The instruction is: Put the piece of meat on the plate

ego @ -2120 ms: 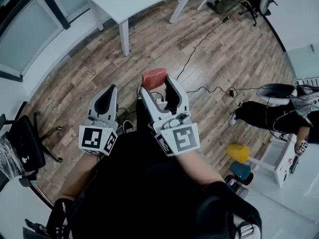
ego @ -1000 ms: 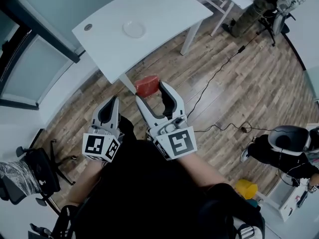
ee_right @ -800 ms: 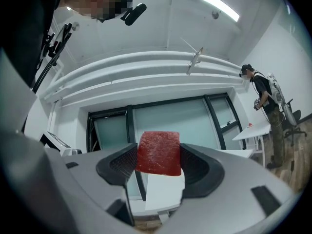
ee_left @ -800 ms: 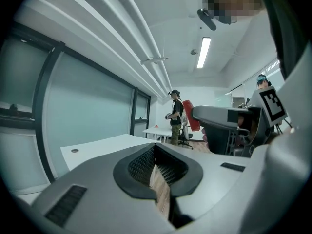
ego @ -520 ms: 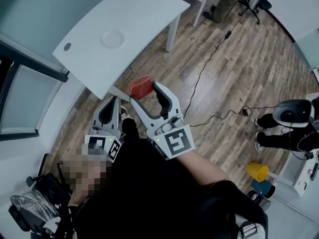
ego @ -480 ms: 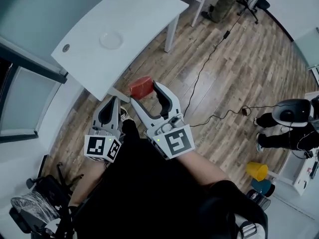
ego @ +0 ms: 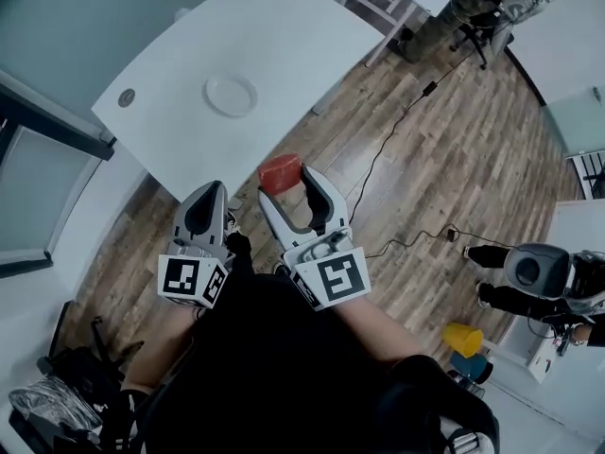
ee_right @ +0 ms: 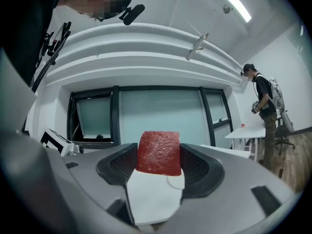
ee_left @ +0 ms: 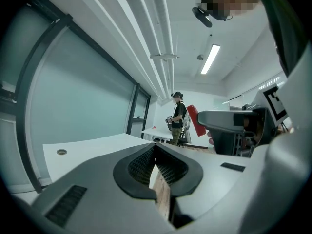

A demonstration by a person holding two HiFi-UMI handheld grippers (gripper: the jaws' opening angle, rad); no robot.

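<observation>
A red slab of meat is clamped between the jaws of my right gripper, held above the wooden floor just short of the white table. In the right gripper view the meat fills the gap between the pads, with the white plate partly showing behind it. The small round white plate lies on the table, ahead and to the left of the meat. My left gripper is shut with nothing in it, beside the right one; in its own view the jaws meet.
A round grommet sits near the table's left end. A black cable runs over the floor at right. A person stands far off by another table. Yellow and blue stools are at lower right.
The table and plate have come nearer and more central in the head view. Both grippers keep their places, the right still shut on the meat.
</observation>
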